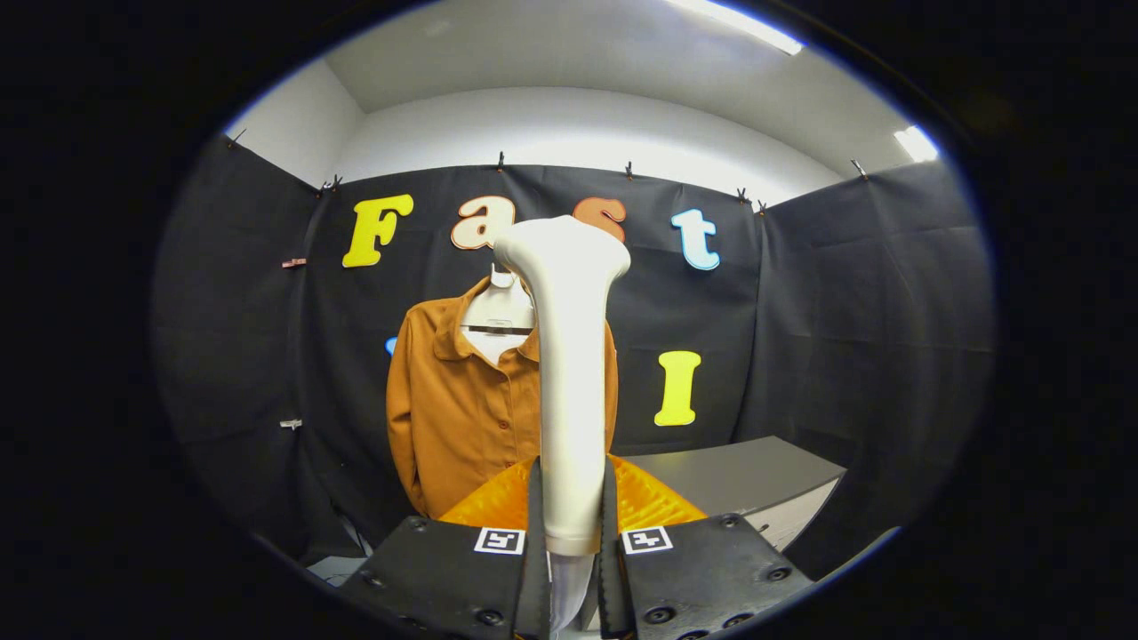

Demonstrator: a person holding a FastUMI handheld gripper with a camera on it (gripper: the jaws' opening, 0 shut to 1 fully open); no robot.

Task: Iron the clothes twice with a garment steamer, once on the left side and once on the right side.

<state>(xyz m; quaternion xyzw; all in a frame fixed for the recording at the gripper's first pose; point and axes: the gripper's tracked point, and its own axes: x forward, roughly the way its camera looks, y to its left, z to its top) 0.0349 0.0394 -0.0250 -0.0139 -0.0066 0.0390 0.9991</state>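
Steamer (569, 373) upright, handle clamped between both fingers of the gripper (571, 524); shirt (462, 418) hangs beyond on a hanger (498, 311), well apart; advice: close in squarely, sweep one front panel downward slowly, keeping the head flat; table (747, 476) at right.

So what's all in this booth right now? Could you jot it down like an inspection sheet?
Surface: grey table beyond the tongs, to the shirt's side.
Job's things: white garment steamer upright between the fingers; brown button shirt on a hanger beyond it.
Clutter: nothing seen.
Tongs: tongs shut on the steamer's handle.
Cables: nothing seen.
Surroundings: black cloth wall, white ceiling with a strip light.
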